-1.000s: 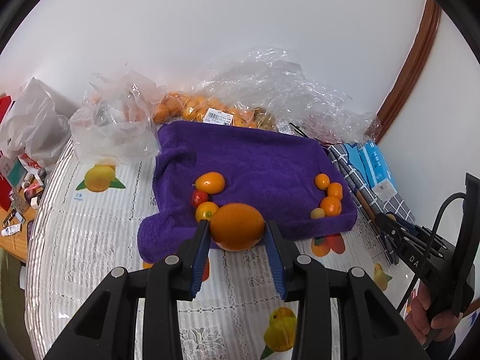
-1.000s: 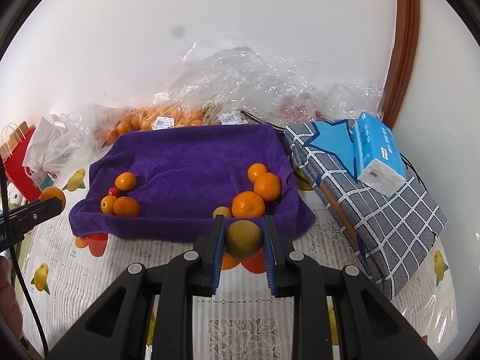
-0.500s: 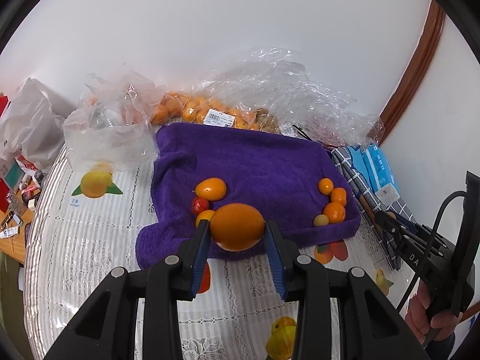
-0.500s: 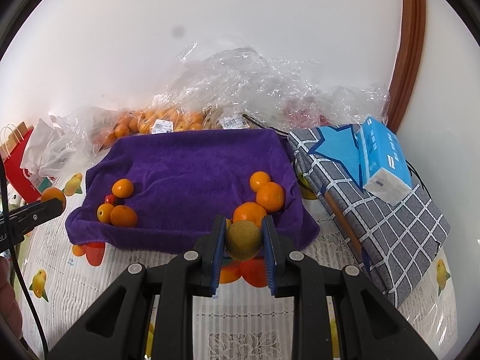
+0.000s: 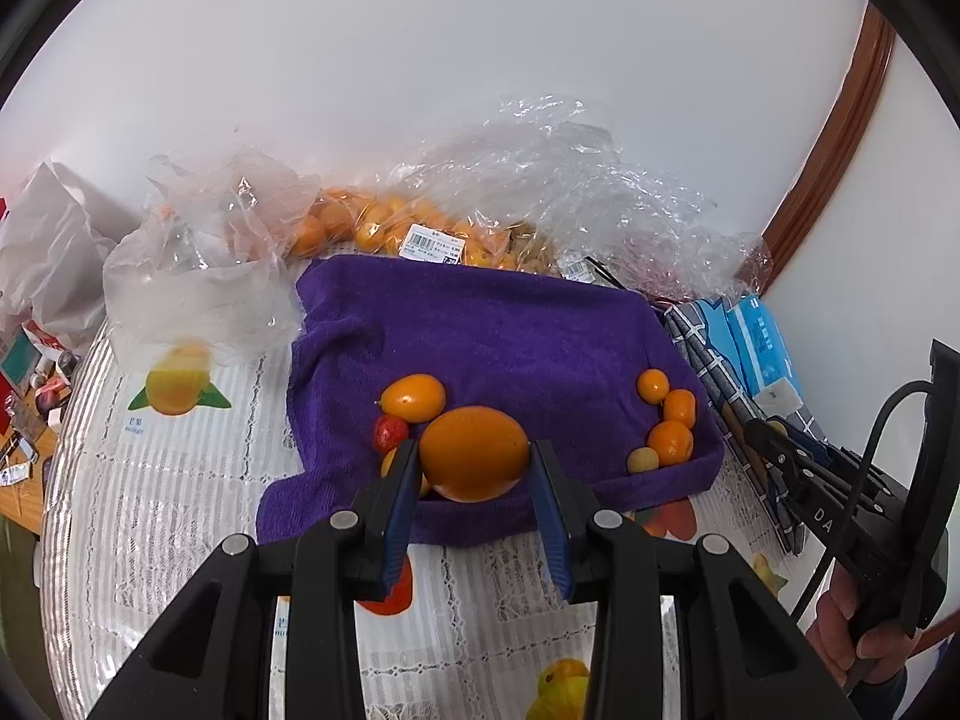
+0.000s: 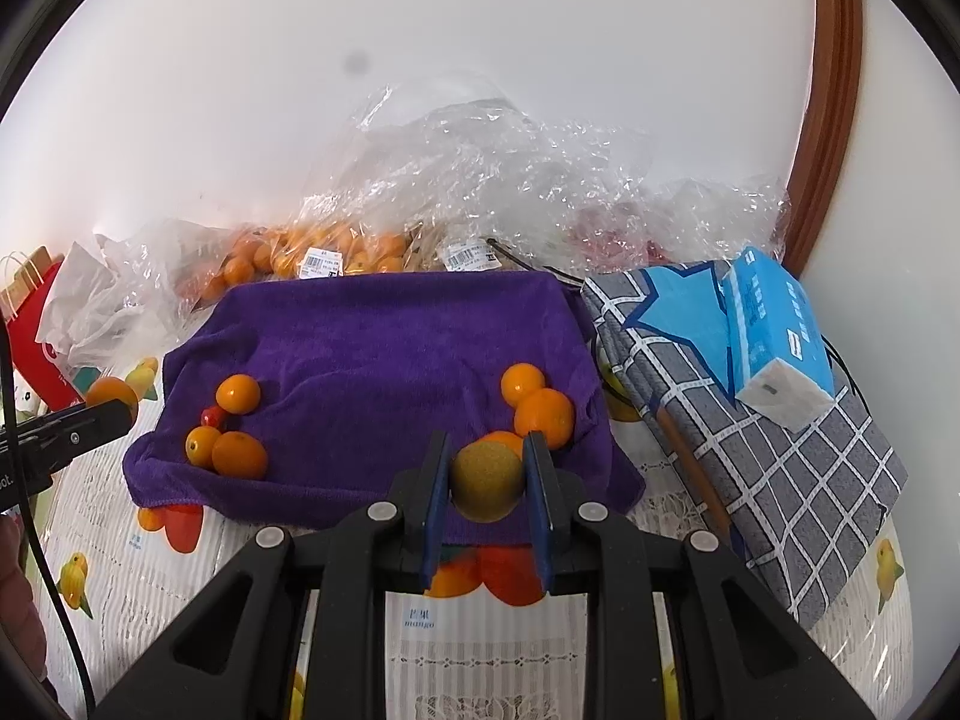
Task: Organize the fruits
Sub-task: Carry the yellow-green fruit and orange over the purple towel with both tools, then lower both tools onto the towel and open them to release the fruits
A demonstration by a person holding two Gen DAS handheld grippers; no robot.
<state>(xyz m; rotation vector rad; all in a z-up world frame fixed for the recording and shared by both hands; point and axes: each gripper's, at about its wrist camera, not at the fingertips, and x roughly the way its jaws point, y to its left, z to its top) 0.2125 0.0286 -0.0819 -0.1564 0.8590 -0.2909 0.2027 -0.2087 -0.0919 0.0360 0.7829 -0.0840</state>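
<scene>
Pulled back a touch from the purple terry towel (image 5: 498, 330) since a second ago, on both sides; towel and fruit now sitting a little farther up and away in each wrist view. Grips unchanged.

Left gripper (image 5: 474, 462) clamped on a large smooth orange fruit (image 5: 474, 453), blue pads pressing both flanks, fruit right at the fingertips and hanging over the towel's near left corner. Just behind it, 1 oval orange kumquat (image 5: 414, 399), 1 small red fruit (image 5: 390, 431) and another small orange one half hidden by the left finger.

Right gripper (image 6: 487, 480) shut tight on a round yellow-green fruit with a rough skin (image 6: 487, 481), held at the tips above the towel's near right edge. Directly behind, a cluster of 3 small orange fruits (image 6: 543, 417) near the towel's right border.

Middle of the towel bare between the 2 fruit groups. Far edge crowded by crinkled clear plastic bags of oranges (image 6: 336, 252). Right edge hemmed by a grey checked folded cloth with a blue star (image 6: 750, 420), a blue tissue pack (image 6: 774, 336) on top. Near side, white lace-pattern tablecloth with fruit prints (image 5: 180, 510), uncluttered.
</scene>
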